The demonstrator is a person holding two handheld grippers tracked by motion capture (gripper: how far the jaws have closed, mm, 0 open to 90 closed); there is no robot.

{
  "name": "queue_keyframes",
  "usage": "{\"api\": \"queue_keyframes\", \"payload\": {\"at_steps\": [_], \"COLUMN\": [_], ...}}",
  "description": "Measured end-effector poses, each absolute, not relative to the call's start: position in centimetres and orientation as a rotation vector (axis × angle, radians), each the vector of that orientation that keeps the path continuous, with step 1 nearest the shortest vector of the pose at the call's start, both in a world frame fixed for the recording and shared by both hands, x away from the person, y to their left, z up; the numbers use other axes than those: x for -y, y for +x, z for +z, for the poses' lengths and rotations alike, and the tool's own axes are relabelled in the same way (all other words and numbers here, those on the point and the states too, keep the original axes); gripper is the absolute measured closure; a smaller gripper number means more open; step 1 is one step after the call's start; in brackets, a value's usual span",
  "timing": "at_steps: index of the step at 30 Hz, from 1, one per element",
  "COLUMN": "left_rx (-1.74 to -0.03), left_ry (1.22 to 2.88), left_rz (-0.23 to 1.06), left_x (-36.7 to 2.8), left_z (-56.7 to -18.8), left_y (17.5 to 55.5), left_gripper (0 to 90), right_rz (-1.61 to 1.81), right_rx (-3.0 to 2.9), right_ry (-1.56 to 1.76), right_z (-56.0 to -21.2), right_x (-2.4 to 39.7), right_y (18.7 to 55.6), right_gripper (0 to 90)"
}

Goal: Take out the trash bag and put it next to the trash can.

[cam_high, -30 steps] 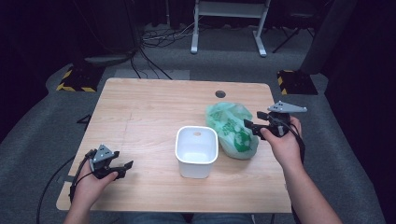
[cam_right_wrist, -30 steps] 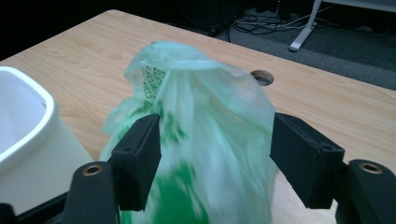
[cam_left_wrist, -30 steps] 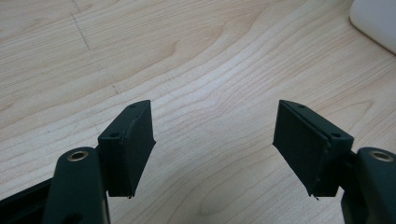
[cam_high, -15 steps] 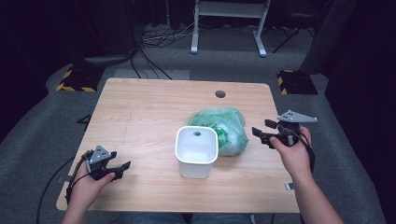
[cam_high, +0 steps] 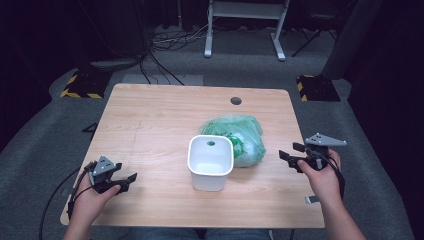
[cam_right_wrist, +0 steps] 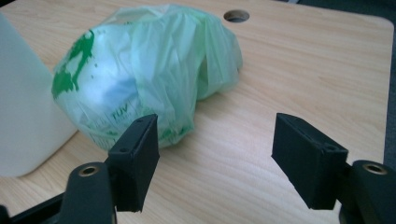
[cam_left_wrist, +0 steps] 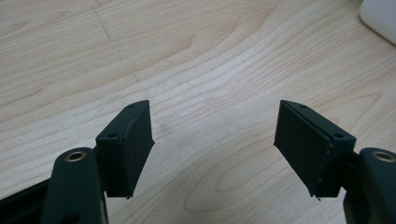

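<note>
Lying on the counter (cam_high: 150, 115), the green plastic bag (cam_high: 240, 137) rests touching the far right side of the white tub (cam_high: 211, 161), and everything else is best placed from that tub. The bag slumps in a rounded heap whose longer side runs roughly across the counter, away from the tub toward the right tongs (cam_high: 290, 155). Those tongs sit to the right of the tub, near the bag but apart from it, with their tips aimed back at it; in the right gripper view the bag (cam_right_wrist: 149, 79) fills the space ahead of and left of the two black jaws, with the tub's wall (cam_right_wrist: 23, 102) at the left edge. The jaws stand wide apart with only bare wood between them, and they have just been opening a little further; they grip nothing and touch nothing. The left tongs (cam_high: 127, 181) sit well to the left of the tub near the counter's front edge, also spread wide and empty over bare wood, the tub's corner (cam_left_wrist: 380, 18) just ahead. So the right hand is plainly the nearer one to the bag, and any grab would likely come from that side.
</note>
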State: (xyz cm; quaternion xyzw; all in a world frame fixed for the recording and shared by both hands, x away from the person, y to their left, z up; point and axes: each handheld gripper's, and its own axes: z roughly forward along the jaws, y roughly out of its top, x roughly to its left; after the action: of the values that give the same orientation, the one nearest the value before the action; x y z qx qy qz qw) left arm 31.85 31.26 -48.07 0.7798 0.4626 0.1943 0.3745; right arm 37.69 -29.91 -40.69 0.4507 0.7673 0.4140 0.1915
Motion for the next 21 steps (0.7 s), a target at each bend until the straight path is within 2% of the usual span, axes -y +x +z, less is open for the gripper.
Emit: {"api": "queue_keyframes", "payload": {"at_steps": [21], "left_rx": [-1.197], "left_ry": [2.024], "left_rz": [0.477], "left_x": [-31.4], "left_z": [-48.5], "left_y": [31.9], "left_gripper": [27.3], "right_rz": [1.091], "right_rx": [-2.229], "right_ry": [1.276], "right_z": [-46.2], "right_x": [31.8], "right_y": [35.7], "right_gripper": [25.7]}}
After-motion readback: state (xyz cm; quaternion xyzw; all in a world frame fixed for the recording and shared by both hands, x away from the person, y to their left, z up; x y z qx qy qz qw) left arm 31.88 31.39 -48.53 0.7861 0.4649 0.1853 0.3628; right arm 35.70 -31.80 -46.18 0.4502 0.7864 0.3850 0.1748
